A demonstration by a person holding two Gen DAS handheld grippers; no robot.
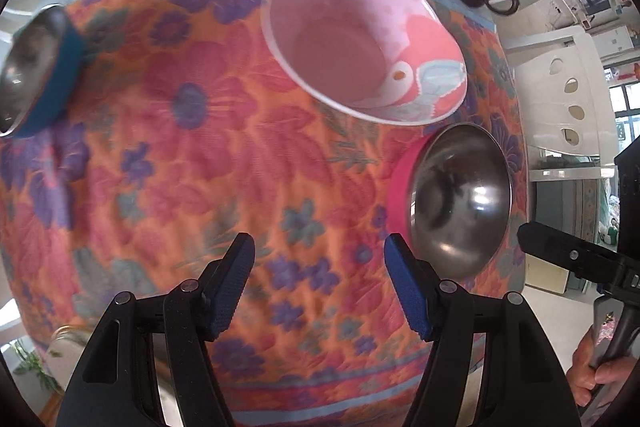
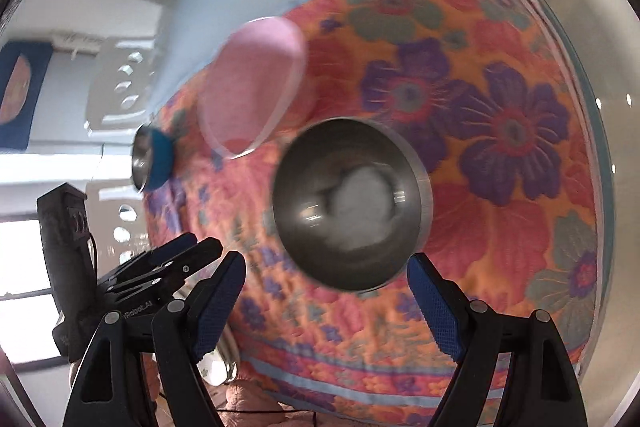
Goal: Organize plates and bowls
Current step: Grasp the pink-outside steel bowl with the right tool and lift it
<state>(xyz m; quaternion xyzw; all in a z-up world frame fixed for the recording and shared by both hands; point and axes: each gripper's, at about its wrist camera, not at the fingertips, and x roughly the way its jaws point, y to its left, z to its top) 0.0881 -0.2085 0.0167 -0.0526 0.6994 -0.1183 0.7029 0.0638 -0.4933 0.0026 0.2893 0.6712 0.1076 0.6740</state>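
The pink bowl (image 1: 360, 43) sits near the far edge of the flowery cloth (image 1: 200, 147), with the pink steel bowl (image 1: 456, 195) just beside it toward the near right corner and the blue steel bowl (image 1: 32, 71) well apart at the left edge. I see my left gripper (image 1: 320, 287) over bare cloth, jaws apart and holding nothing. My right gripper (image 2: 326, 301) hangs just short of the pink steel bowl (image 2: 348, 203), jaws wide apart and empty too.
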